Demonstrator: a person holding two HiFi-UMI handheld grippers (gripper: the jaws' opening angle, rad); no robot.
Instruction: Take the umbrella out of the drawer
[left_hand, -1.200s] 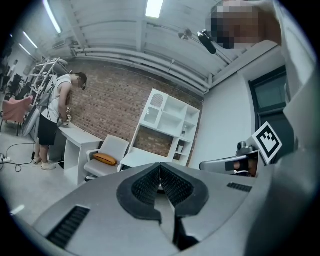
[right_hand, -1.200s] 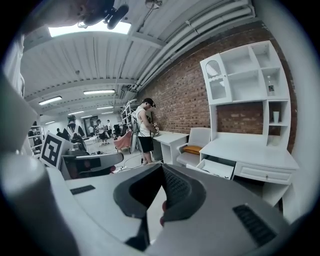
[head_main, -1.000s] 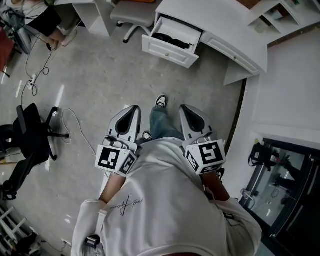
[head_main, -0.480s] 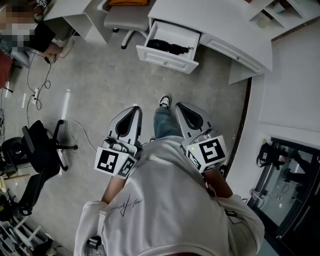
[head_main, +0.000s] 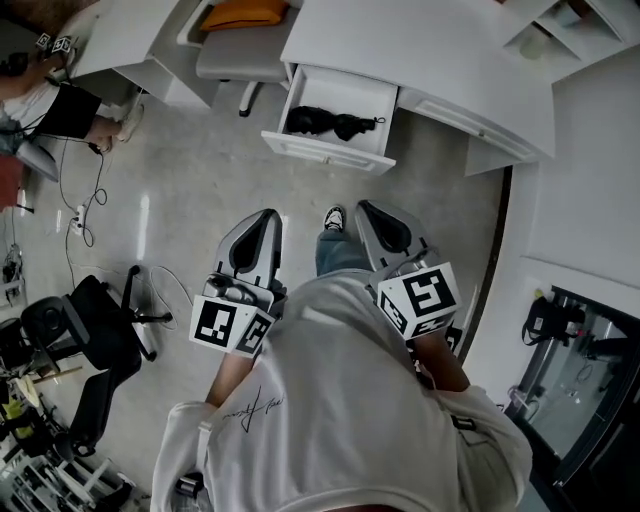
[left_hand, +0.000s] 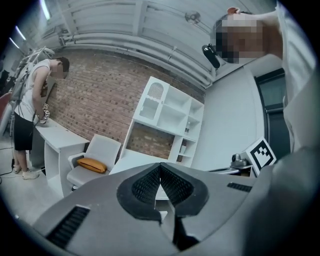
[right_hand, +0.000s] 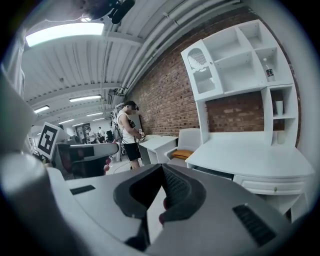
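Lower left of centre in the head view, the left gripper (head_main: 262, 218) is carried with its jaws pressed together and nothing between them.

Upper centre: the umbrella (head_main: 326, 122), black and folded, is seen lying in the open drawer (head_main: 330, 150) under the white desk (head_main: 430, 50). It is well apart from both grippers.

Right of centre, the right gripper (head_main: 375, 210) is likewise closed and empty.

Step judged: approach.
- Jaws should be opened before the drawer is reached.
- The umbrella is best taken across its bundled middle.
- It should be lifted clear of the drawer front, not dragged over it.

Hard to make out:
- The umbrella's handle end is too small to be told.
- The drawer's back is hidden under the desk top.
- The umbrella is shown in neither gripper view.
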